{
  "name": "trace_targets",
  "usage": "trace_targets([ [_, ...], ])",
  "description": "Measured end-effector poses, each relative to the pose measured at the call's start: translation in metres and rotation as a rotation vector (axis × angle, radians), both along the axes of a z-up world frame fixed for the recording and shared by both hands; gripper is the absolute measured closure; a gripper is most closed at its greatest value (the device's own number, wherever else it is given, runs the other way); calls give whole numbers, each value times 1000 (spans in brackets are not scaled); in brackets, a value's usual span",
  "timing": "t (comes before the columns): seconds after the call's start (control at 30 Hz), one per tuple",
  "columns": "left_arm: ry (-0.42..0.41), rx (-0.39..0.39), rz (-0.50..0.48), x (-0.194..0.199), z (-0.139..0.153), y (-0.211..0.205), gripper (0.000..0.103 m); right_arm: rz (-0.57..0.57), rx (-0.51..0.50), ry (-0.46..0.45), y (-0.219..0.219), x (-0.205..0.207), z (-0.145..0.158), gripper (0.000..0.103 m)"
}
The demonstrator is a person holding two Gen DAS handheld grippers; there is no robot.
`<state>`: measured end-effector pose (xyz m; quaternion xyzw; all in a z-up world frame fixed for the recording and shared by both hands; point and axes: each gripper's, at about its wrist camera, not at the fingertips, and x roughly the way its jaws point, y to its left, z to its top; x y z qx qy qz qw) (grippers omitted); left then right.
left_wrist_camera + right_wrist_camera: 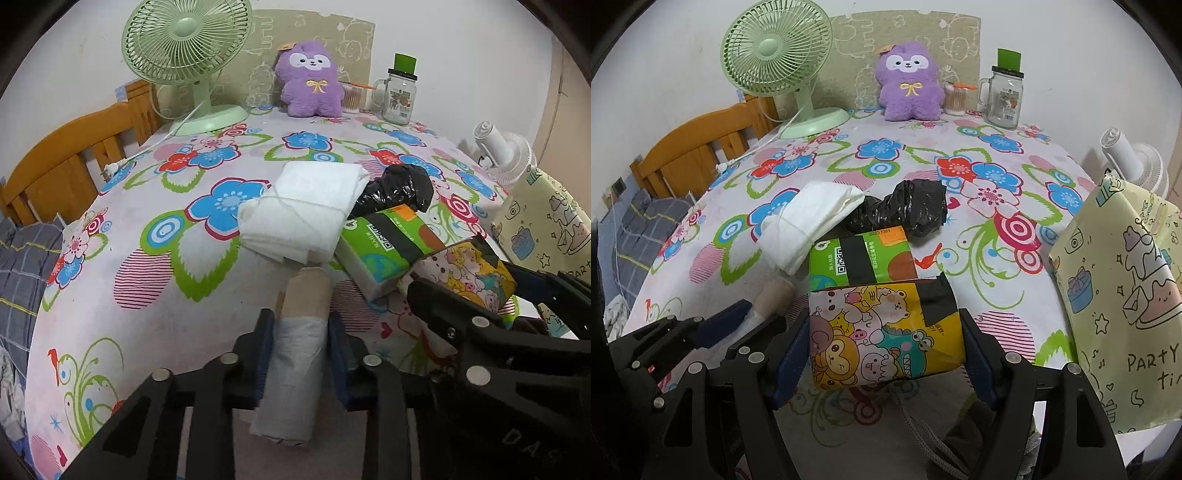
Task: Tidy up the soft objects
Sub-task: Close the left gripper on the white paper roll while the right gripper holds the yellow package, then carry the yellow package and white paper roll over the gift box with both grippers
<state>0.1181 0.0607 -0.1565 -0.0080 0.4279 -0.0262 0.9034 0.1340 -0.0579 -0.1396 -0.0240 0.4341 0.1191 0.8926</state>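
Observation:
My left gripper (301, 354) is shut on a white bag roll on a cardboard core (295, 365), just above the flowered tablecloth (155, 280). My right gripper (884, 343) is shut on a yellow cartoon tissue pack (882, 332), also seen in the left wrist view (469, 273). Ahead lie a green tissue pack (860, 258), a white folded cloth tied with string (809, 225) and a black plastic bag bundle (905, 214). The left gripper and roll (768, 299) show at the right view's lower left.
A purple plush (908, 85), a green fan (779, 62), a glass mug jar (1004, 96) and a cotton swab cup (955, 98) stand at the table's back. A pale yellow gift bag (1123, 314) and a white fan (1130, 158) are on the right. A wooden bed frame (66, 162) is left.

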Motion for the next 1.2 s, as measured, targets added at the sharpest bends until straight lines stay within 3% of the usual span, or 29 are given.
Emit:
trace_targets([
  [0.4,-17,2,-38,-14,9,-16,83,-7,14,-32,-11,-15,12,26],
  [1.2,-121,20,-86,-51,57,-63,83,-29,35,-144,-51,-54,58,26],
])
